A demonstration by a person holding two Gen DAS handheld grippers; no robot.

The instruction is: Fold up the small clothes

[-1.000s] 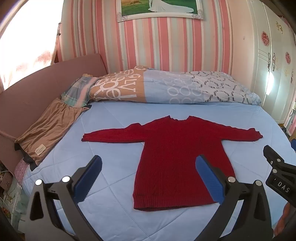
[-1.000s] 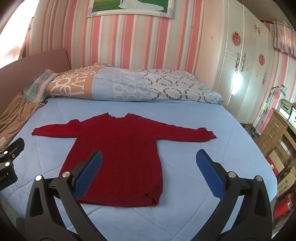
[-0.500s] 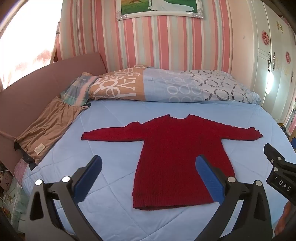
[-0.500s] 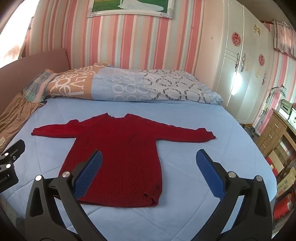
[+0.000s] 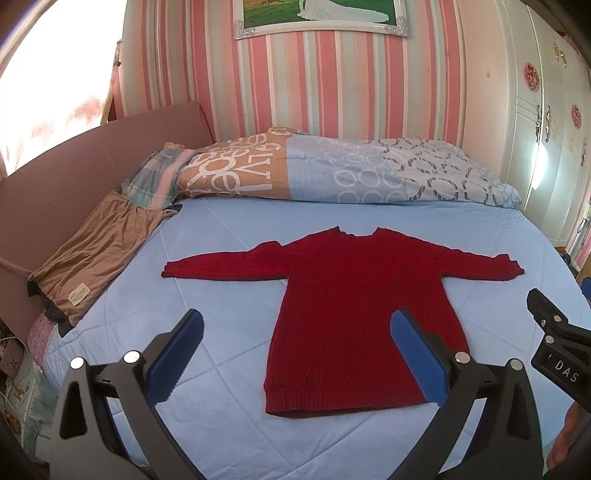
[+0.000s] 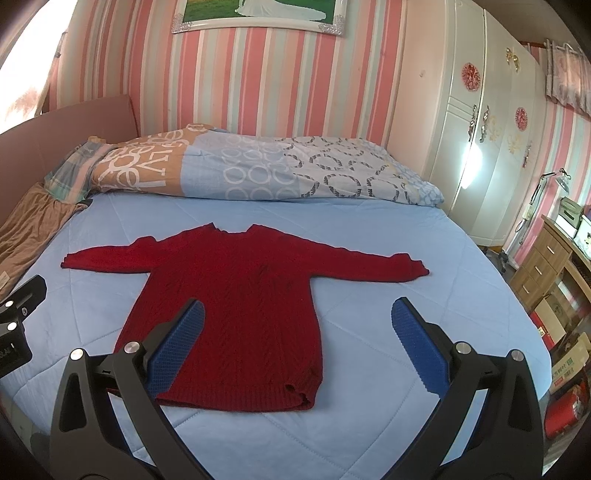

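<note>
Left hand-held gripper [image 5: 295, 350] hangs above the near edge of the bed, its blue-padded fingers [image 5: 177, 358] spread wide and gripping nothing. Same story on the right: the right hand-held gripper [image 6: 295, 347] is wide open over the bed, empty, with its left pad showing in front of the lower body of the garment. Neither one touches the fabric.

And there's the red sweater [image 5: 354, 306], laid flat on the light blue quilted bedspread [image 5: 221, 406], neck toward the far wall, hem toward the cameras. Both sleeves are stretched straight out to the sides. From the right wrist view the hem's right corner [image 6: 299, 393] looks slightly curled up.

Out to the left, a brown garment [image 5: 96, 254] lies along the edge of the bed against the pink headboard [image 5: 74, 177]. At the far end sits a folded duvet [image 5: 332, 173], orange and blue with ring patterns. Behind it, a pink striped wall with a framed picture [image 5: 321, 14], and a white wardrobe [image 6: 480, 147] off to the right.
</note>
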